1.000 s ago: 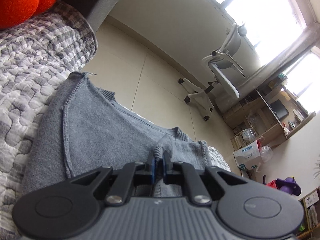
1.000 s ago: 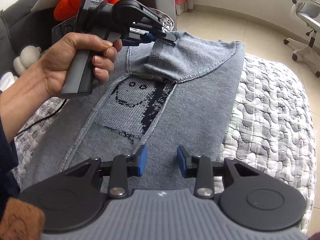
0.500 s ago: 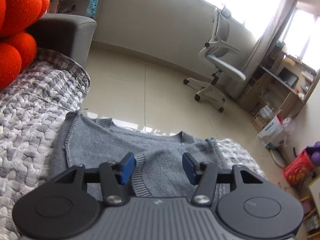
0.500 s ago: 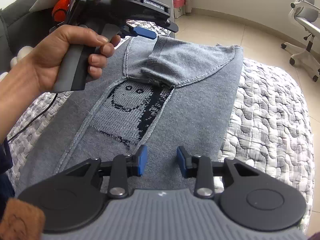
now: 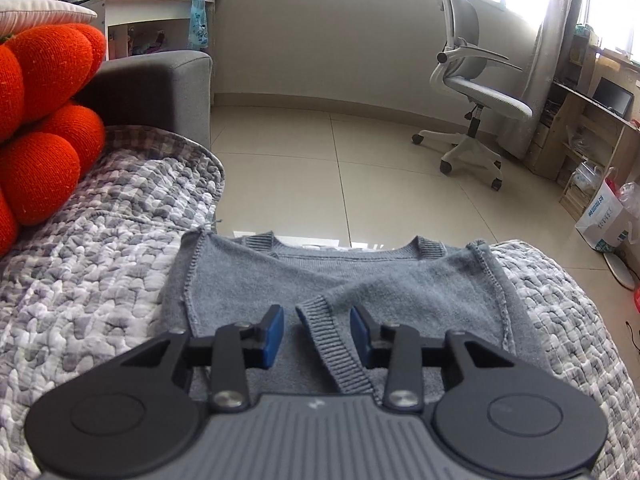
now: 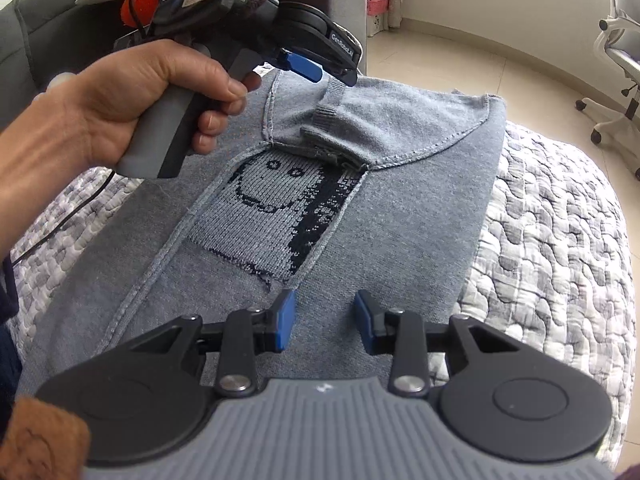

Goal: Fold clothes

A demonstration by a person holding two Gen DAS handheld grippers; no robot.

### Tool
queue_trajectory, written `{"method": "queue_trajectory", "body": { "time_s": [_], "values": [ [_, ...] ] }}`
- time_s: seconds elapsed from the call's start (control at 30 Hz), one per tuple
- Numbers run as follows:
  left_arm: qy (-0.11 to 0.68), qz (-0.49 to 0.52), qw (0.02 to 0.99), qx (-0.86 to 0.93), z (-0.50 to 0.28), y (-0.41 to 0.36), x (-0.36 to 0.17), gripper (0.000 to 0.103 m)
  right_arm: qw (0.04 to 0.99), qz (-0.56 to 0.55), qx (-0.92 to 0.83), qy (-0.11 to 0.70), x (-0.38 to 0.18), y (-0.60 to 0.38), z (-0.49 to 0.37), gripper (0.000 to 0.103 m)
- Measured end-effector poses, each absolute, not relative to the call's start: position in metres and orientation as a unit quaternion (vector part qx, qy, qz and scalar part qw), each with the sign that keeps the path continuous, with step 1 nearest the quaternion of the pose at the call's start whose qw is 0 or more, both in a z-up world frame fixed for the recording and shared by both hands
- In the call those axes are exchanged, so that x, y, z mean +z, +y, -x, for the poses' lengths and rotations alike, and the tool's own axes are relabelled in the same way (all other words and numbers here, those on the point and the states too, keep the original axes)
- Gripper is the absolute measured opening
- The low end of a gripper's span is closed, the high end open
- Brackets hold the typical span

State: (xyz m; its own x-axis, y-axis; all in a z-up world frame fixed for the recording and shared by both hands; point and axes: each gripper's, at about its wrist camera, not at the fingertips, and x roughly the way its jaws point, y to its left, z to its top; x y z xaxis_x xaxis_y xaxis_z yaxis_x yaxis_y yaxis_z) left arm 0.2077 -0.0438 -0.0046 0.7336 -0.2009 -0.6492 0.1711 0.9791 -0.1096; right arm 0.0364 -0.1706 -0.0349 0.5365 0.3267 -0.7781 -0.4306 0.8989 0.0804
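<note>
My left tongs point(image 5: 316, 334) gape over the ribbed cuff point(image 5: 332, 344), lower centre. My right tongs point(image 6: 324, 320) hang spread above the grey sweater point(image 6: 400, 240).

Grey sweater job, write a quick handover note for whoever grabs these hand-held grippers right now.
Left hand-held gripper: open, just above the ribbed sleeve cuff, holding nothing.
Right hand-held gripper: open, empty, over the lower body of the grey sweater.
The sweater lies flat on the quilted cover, inside out, both sleeves folded in across the body, smiley knit panel showing between them.
Left: fold the body up, then tidy.
</note>
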Motion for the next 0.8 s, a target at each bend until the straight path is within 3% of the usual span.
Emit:
{"method": "queue_trajectory", "body": {
  "time_s": [0.63,0.8],
  "values": [
    [0.365,0.025,0.921,-0.134,-0.093,-0.003,0.031,0.042,0.867,0.052,0.250,0.427,-0.022,-0.172,0.005,0.039],
    [0.384,0.023,0.914,-0.130,-0.048,-0.005,0.022,0.048,0.849,0.075,0.283,0.439,-0.033,-0.155,0.025,0.039]
  ]
}}
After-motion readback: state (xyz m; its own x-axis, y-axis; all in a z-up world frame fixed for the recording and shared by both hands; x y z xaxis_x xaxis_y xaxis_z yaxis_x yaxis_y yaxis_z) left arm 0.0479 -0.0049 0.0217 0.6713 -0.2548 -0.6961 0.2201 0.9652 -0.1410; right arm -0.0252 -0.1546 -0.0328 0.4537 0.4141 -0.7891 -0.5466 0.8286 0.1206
